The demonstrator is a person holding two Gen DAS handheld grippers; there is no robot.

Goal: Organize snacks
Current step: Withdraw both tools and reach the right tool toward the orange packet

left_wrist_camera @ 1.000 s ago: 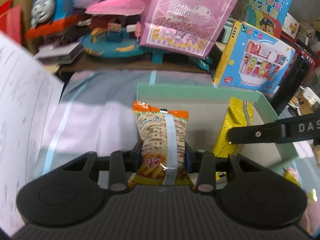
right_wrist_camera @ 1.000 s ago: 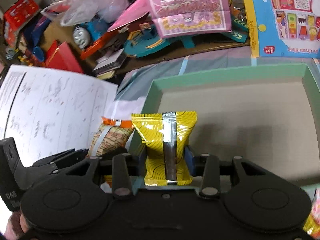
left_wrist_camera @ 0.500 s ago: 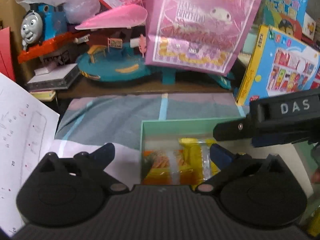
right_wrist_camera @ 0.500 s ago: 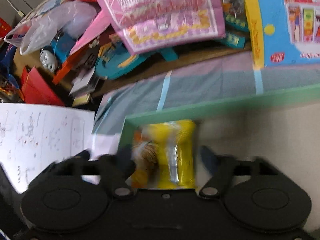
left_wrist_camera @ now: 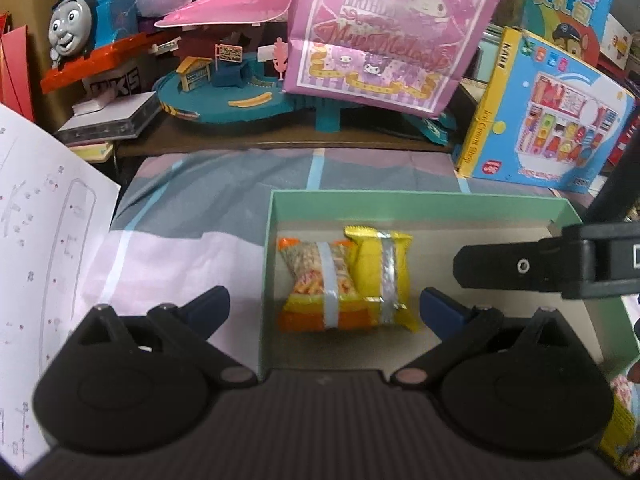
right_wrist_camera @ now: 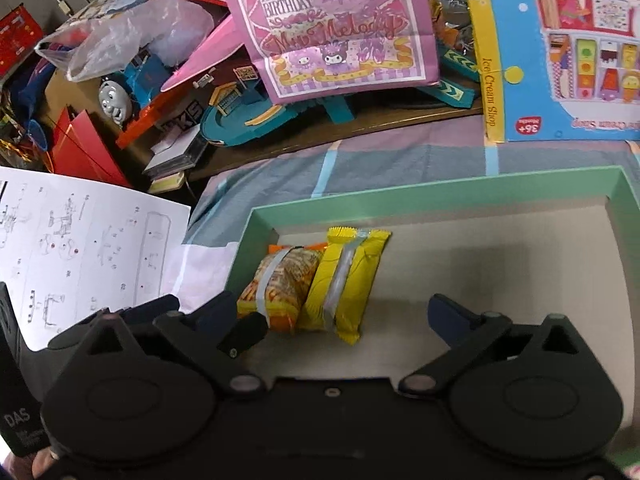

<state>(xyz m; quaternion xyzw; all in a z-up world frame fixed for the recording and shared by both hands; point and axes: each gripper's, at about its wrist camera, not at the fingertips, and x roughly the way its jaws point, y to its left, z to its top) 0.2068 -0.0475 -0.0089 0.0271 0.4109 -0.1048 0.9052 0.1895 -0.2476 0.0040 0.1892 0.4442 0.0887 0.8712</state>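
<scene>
In the left wrist view, the left tongs (left_wrist_camera: 324, 308) stand wide apart with nothing between their pads, and their jaws have just been opening. The right tongs (right_wrist_camera: 332, 316) are likewise spread wide and empty, jaws also just opened. 2 snack packs lie side by side, touching, inside the green box (left_wrist_camera: 420, 197), in its left part near the left wall, at the middle of the frame: the orange snack pack (left_wrist_camera: 320, 284) on the left and the yellow snack pack (left_wrist_camera: 380, 276) on the right. The box sits on a striped bed sheet (left_wrist_camera: 224, 176). A white instruction sheet (left_wrist_camera: 44, 216) fills the left of the frame. A pink gift bag (left_wrist_camera: 380, 32) and a blue toy train (left_wrist_camera: 84, 20) crowd the top of the frame.
</scene>
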